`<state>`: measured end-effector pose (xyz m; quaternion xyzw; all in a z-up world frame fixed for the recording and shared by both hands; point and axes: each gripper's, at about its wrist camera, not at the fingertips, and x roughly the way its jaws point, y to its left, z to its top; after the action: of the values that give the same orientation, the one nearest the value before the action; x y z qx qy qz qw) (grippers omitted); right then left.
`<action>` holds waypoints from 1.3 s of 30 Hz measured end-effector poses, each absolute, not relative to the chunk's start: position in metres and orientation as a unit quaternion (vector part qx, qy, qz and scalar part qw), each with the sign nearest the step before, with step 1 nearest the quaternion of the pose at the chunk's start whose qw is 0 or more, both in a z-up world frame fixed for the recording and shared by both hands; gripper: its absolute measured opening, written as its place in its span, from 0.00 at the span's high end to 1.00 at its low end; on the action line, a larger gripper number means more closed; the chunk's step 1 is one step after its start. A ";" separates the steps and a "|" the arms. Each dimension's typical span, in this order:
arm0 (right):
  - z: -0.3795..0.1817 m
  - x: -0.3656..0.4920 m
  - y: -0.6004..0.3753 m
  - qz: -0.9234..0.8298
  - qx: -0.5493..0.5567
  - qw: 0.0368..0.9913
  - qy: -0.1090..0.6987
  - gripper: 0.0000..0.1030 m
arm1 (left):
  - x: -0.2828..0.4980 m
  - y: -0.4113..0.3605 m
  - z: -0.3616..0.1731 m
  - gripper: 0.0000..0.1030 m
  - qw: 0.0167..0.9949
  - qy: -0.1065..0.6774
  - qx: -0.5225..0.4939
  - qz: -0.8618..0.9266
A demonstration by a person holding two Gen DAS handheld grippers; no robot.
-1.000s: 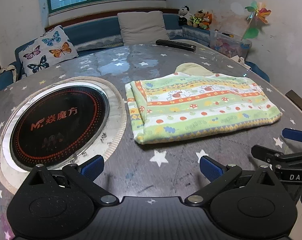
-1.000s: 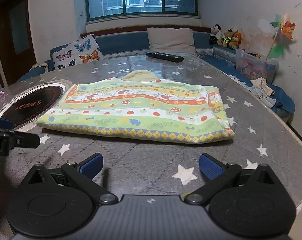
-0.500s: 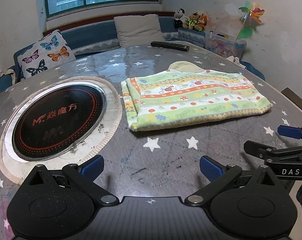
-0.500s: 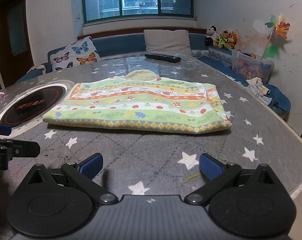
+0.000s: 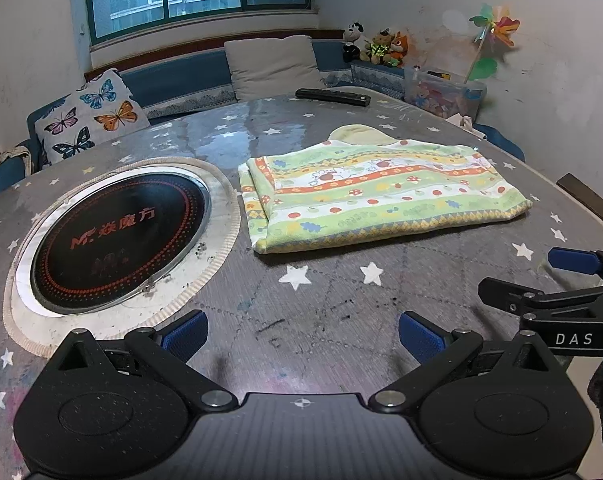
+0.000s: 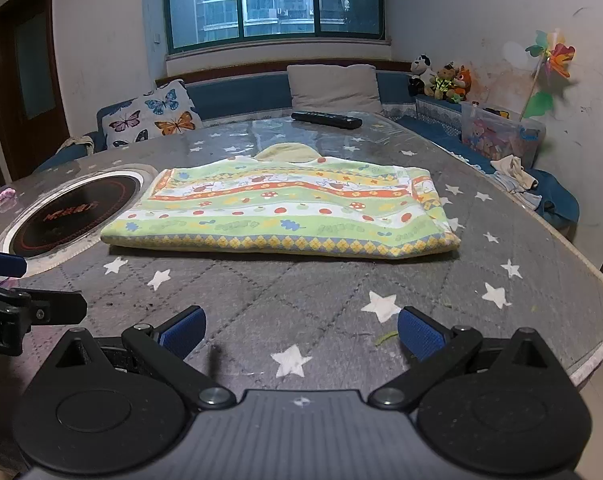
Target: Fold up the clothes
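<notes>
A folded green, yellow and orange patterned garment (image 5: pixel 377 194) lies flat on the grey star-printed table (image 5: pixel 321 312); it also shows in the right wrist view (image 6: pixel 285 208). My left gripper (image 5: pixel 301 334) is open and empty, over the table's near side, well short of the garment. My right gripper (image 6: pixel 299 330) is open and empty, also short of the garment's near edge. The right gripper shows at the right edge of the left wrist view (image 5: pixel 561 280); the left gripper shows at the left edge of the right wrist view (image 6: pixel 17 284).
A round black induction hob (image 5: pixel 117 236) is set into the table left of the garment. A black remote (image 5: pixel 332 96) lies at the far side. A bench with cushions (image 5: pixel 91 120) runs behind. The table's right edge (image 6: pixel 597 288) is close.
Both grippers have drawn back and away from the garment, which now looks smaller and farther off. The garment has not moved. Both stay open.
</notes>
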<state>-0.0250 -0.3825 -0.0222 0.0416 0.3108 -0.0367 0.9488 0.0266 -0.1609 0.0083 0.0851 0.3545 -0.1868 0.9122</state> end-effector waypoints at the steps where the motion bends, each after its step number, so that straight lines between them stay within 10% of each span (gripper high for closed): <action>1: -0.022 -0.026 -0.382 -0.037 0.042 0.949 0.310 0.00 | 0.025 -0.161 0.009 0.00 0.912 0.354 0.085 -0.187; 39: -0.019 -0.033 -0.377 -0.027 0.045 0.952 0.301 0.00 | 0.013 -0.164 0.015 0.00 0.917 0.335 0.095 -0.195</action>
<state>-0.0325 -0.3772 -0.0190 0.0451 0.3013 -0.0274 0.9521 0.0129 -0.1638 0.0147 0.0954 0.3348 -0.1950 0.9169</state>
